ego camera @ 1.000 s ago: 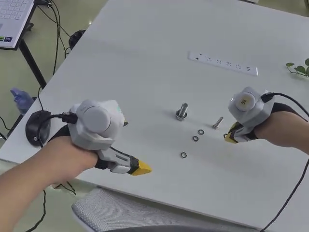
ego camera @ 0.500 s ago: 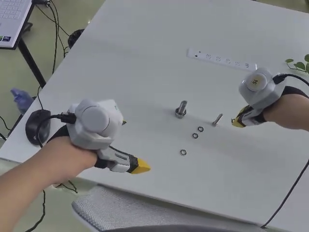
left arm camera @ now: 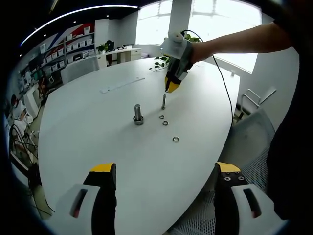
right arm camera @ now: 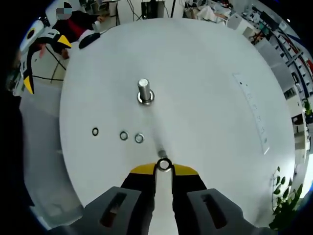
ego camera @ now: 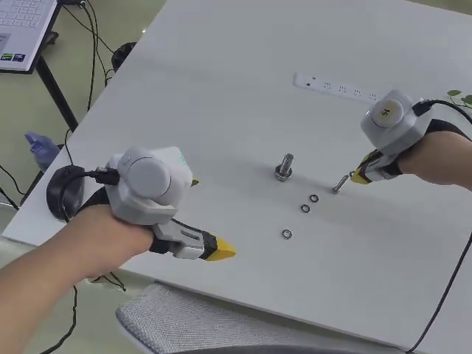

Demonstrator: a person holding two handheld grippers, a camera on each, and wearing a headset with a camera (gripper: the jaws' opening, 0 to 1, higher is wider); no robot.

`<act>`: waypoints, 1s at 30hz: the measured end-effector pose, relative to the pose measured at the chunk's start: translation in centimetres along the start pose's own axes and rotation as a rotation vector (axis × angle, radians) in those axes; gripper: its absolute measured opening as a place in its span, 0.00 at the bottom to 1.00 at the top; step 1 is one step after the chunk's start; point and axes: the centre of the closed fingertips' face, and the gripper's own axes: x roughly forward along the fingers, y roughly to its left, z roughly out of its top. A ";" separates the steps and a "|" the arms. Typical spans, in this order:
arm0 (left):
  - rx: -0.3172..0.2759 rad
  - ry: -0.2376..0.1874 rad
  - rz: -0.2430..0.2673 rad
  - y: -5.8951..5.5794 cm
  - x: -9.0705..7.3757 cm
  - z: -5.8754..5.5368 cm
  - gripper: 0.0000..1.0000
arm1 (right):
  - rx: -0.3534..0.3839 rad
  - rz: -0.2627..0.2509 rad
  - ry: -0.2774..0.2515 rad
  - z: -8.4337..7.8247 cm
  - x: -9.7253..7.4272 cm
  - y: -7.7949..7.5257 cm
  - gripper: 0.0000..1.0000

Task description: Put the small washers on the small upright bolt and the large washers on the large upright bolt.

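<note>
On a white table [ego camera: 221, 88] in a bright office stand two upright bolts, the large bolt [ego camera: 285, 168] and the small bolt [ego camera: 340, 183], with three loose washers [ego camera: 305, 209] nearby. The right gripper [right arm camera: 164, 171], closer to the small bolt than half a second ago, pinches a fourth washer [right arm camera: 164, 165] at its top. The left gripper [left arm camera: 165, 169] hovers with its jaws wide apart.

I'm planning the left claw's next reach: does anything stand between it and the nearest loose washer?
Nothing visible does. The left claw is open near the table's front edge, and only bare tabletop lies between it and the nearest washer. The other two washers and the large bolt sit beyond it.
</note>
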 end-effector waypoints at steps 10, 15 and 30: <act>-0.003 0.024 -0.013 -0.1 0.2 -0.7 0.81 | -0.009 0.012 0.016 0.1 1.0 -0.1 0.12; -0.009 0.028 -0.014 0.1 0.2 -0.7 0.80 | -0.018 0.008 0.028 -0.1 1.4 -0.3 0.12; -0.011 0.034 -0.025 0.2 0.7 -0.7 0.78 | -0.022 0.030 0.032 -0.1 2.5 0.2 0.12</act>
